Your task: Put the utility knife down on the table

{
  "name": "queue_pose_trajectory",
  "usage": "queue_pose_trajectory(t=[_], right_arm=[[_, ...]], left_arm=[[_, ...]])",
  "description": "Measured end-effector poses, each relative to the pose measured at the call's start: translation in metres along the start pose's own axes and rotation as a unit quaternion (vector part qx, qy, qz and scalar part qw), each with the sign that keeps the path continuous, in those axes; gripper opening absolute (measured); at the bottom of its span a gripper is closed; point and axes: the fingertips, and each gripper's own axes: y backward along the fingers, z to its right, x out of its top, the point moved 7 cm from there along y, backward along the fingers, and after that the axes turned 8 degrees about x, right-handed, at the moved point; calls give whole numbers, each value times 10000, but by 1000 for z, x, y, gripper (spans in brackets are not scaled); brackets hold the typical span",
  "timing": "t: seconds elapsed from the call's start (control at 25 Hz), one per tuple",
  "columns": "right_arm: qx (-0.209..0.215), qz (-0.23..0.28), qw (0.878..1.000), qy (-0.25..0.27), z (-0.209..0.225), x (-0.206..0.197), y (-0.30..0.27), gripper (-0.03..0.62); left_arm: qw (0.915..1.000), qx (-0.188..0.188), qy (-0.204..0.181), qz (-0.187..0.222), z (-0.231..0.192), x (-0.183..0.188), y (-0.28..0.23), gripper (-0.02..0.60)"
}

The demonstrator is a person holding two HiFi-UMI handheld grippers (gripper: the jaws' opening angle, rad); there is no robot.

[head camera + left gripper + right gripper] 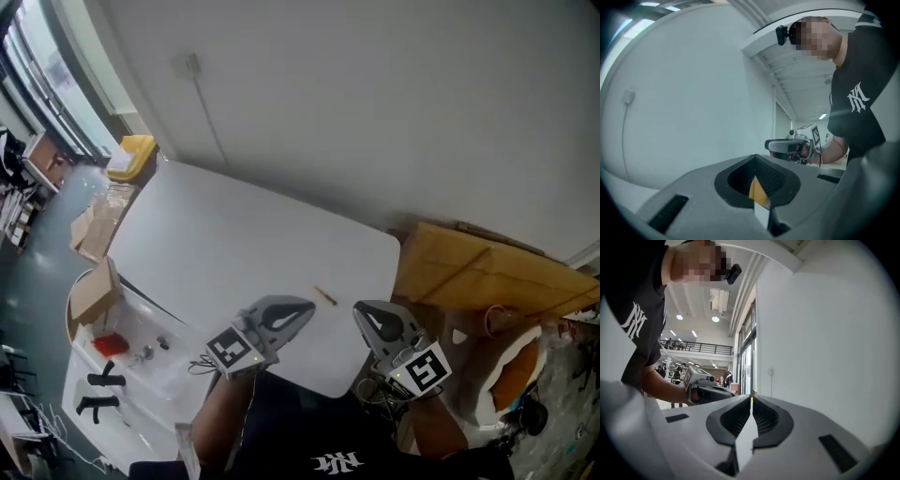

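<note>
Hovering lower centre, left gripper and right gripper are holding jaws pinched together, empty; utility knife is lying on white table just beyond, apparently set down.

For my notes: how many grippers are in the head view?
2: left gripper and right gripper, side by side over the table, near its front edge. None seems hidden.

One table carries one knife near its right edge. Two grippers: left gripper, right gripper. One yellow box sits beyond the far left corner.
</note>
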Motion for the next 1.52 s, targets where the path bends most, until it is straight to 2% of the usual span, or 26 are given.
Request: queue_pose_trajectory(t=[0.2, 0.4, 0.52, 0.68, 0.8, 0.96, 1.12, 1.24, 1.36, 1.52], right_arm=[[-237, 592, 9976, -258, -34, 28, 24, 9], [-872, 724, 9920, -559, -84, 41, 39, 8], [-1183, 581, 9897, -555, -120, 38, 38, 8], [-1404, 463, 9873, -579, -168, 27, 22, 5], [-1370, 426, 9876, -643, -207, 16, 14, 5], [-1286, 373, 9881, -760, -242, 7, 29, 5], [-1270, 342, 9892, -641, -256, 6, 43, 5], [-1106, 446, 9914, -539, -265, 10, 42, 5], [-839, 480, 9941, -498, -284, 8, 38, 5], [-670, 536, 9956, -380, -303, 10, 71, 5]], left_arm=[[9986, -178, -458, 191, 32, 56, 23, 5], [9971, -522, -514, 189, 57, 71, 63, 5], [9958, -736, -507, 179, 68, 60, 96, 5], [9931, -1144, -240, -31, 78, 13, 126, 5], [9924, -1210, -172, 150, 94, -6, 146, 5], [9920, -1199, -335, 226, 111, -10, 159, 6], [9937, -936, -540, 298, 123, 0, 173, 6], [9942, -825, -669, 185, 138, 1, 183, 6], [9936, -926, -638, 60, 165, -2, 193, 6], [9933, -934, -648, 201, 211, -5, 192, 6]])
